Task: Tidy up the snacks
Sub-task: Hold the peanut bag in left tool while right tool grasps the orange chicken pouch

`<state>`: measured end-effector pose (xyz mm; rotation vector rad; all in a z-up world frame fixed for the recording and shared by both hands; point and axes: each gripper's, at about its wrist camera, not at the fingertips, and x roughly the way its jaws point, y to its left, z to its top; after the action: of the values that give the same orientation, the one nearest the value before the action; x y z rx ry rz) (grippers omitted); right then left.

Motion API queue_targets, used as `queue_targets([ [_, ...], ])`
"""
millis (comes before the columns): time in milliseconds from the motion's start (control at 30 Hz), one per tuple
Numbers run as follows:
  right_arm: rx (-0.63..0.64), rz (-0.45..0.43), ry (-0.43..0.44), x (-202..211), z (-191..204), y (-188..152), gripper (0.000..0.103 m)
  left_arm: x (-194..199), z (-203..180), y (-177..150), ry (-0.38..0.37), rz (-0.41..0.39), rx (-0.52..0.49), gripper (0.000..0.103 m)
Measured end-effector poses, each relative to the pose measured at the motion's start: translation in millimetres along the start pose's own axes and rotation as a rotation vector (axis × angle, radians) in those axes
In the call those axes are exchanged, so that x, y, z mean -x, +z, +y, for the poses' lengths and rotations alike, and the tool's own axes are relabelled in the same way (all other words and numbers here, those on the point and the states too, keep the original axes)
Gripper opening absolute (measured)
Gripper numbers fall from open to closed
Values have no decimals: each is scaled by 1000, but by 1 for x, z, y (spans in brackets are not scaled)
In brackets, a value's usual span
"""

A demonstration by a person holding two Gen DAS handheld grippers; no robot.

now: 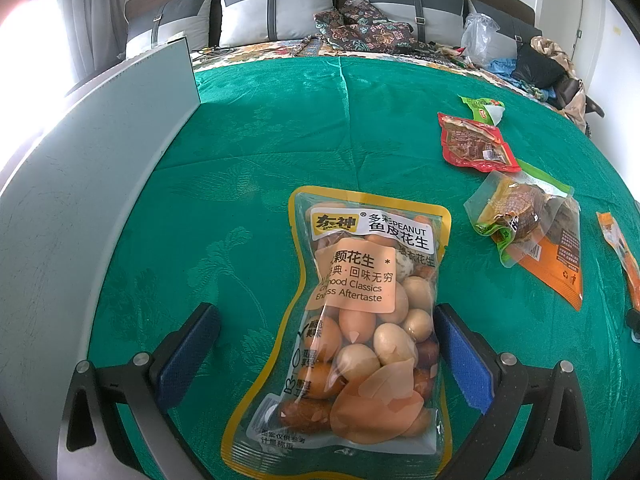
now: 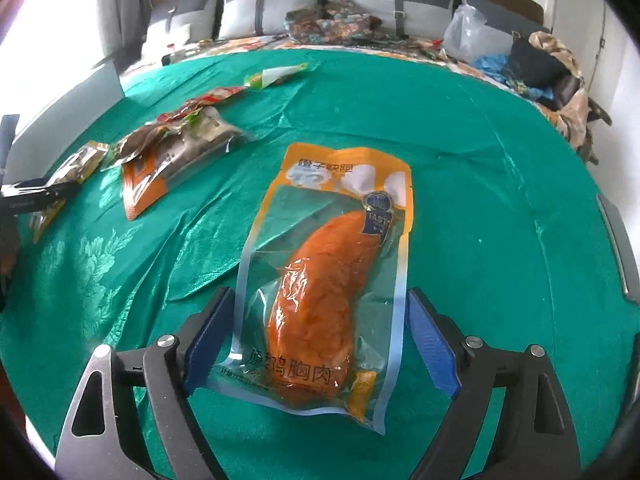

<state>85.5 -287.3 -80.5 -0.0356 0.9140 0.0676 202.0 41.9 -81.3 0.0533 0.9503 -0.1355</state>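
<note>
Both wrist views angled down, close (shared green cloth (image 1: 260, 120))

orange packet (image 1: 620, 256) cut off by the right edge of the left wrist view, small brown packet (image 2: 68, 176) partly hidden behind a dark object (image 2: 32, 196) at the left edge of the right wrist view, clutter (image 2: 360, 40) by the pillows too small to tell
</note>
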Motion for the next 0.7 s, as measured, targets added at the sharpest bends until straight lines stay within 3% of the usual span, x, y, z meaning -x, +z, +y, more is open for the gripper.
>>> queue_targets([
  [700,-1,-1,0,0,-1,0,88,0,0,0,0,0,0,103],
])
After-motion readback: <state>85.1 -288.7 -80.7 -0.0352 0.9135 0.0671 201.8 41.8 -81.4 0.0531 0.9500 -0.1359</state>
